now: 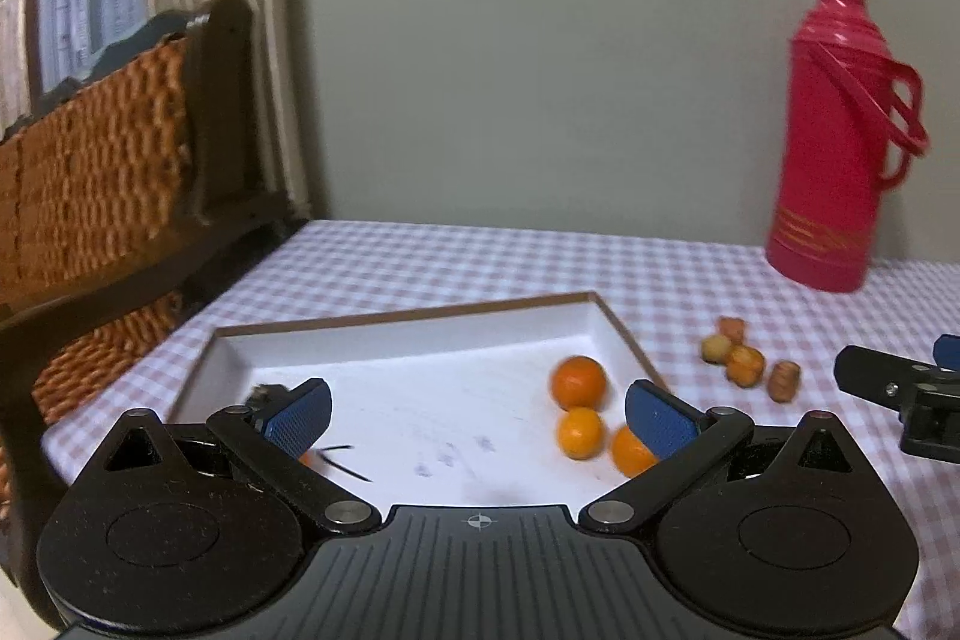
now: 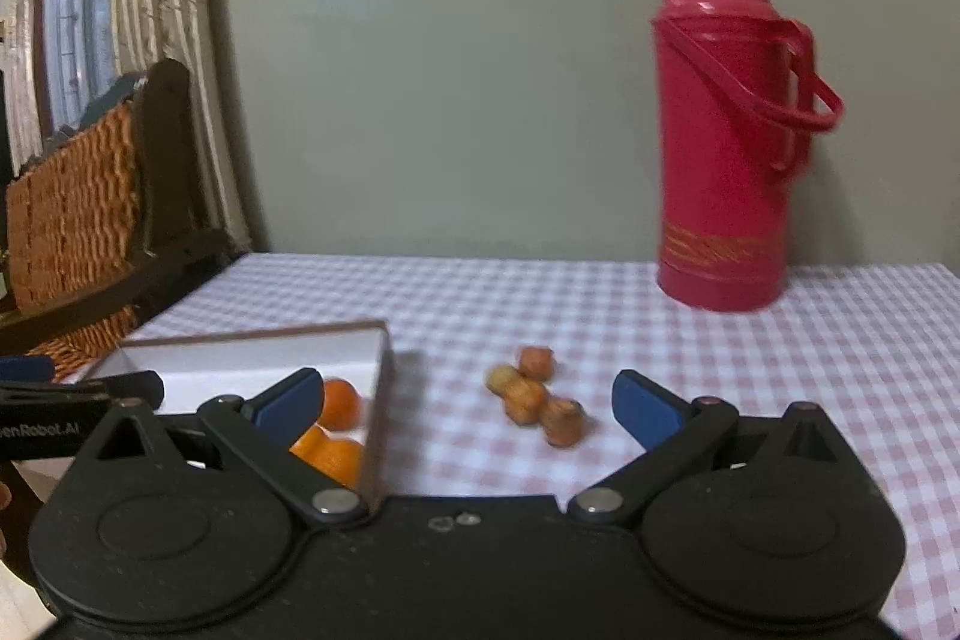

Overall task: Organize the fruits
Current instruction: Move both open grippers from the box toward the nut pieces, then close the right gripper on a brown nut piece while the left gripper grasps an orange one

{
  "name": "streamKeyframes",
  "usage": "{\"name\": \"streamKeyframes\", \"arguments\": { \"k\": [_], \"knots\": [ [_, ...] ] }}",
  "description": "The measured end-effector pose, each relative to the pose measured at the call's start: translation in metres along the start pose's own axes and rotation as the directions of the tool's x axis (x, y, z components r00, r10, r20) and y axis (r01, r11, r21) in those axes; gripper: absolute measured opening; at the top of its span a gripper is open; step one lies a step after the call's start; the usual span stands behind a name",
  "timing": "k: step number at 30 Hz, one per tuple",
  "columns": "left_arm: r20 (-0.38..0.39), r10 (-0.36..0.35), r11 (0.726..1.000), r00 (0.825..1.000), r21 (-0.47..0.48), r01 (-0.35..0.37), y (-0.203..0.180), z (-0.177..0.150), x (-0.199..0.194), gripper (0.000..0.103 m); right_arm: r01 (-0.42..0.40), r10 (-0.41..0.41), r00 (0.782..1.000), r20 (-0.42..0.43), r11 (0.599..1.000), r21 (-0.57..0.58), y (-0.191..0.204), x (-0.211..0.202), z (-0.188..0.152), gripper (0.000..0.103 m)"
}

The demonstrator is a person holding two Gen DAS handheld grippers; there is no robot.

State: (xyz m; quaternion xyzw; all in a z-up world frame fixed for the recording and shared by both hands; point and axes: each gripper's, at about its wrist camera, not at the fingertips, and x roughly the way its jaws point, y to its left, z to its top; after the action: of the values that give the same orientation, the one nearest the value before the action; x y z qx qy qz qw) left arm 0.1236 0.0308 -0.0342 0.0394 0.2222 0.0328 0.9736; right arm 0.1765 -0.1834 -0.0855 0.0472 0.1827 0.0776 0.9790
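Observation:
A white tray [image 1: 420, 340] with a brown rim lies on the checked tablecloth. Three oranges [image 1: 577, 381] sit in its right part; they also show in the right wrist view [image 2: 339, 403]. Several small brownish-orange fruits [image 1: 745, 363] lie in a cluster on the cloth right of the tray, seen too in the right wrist view [image 2: 528, 397]. My left gripper [image 1: 477, 415] is open and empty above the tray's near part. My right gripper [image 2: 468, 409] is open and empty, just short of the small fruits; part of it shows in the left wrist view [image 1: 900, 394].
A tall red thermos [image 1: 840, 142] stands at the back right of the table, near the wall. A dark wooden chair with a wicker back [image 1: 102, 172] stands left of the table. A dark stem-like scrap [image 1: 345, 460] lies in the tray.

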Motion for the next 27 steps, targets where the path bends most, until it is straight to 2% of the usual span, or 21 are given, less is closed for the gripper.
{"name": "streamKeyframes", "arguments": {
  "k": [7,14,23,27],
  "knots": [
    [-0.009,-0.053,0.998,0.999,0.034,0.053,-0.030,-0.003,0.005,0.103,0.040,-0.040,0.999,-0.015,0.999,0.028,-0.022,0.000,-0.011,0.095],
    [-0.024,-0.099,0.993,0.995,0.064,0.101,-0.056,-0.003,0.015,0.103,0.068,-0.066,0.997,-0.050,0.996,0.053,-0.039,0.013,-0.015,0.078],
    [-0.035,-0.126,0.988,0.991,0.087,0.129,-0.081,0.001,0.036,0.103,0.075,-0.069,0.994,-0.084,0.994,0.074,-0.049,0.031,-0.019,0.069],
    [-0.027,-0.134,0.986,0.991,0.096,0.136,-0.087,0.004,0.046,0.103,0.073,-0.065,0.993,-0.101,0.994,0.086,-0.054,0.042,-0.018,0.058]
  ]
}}
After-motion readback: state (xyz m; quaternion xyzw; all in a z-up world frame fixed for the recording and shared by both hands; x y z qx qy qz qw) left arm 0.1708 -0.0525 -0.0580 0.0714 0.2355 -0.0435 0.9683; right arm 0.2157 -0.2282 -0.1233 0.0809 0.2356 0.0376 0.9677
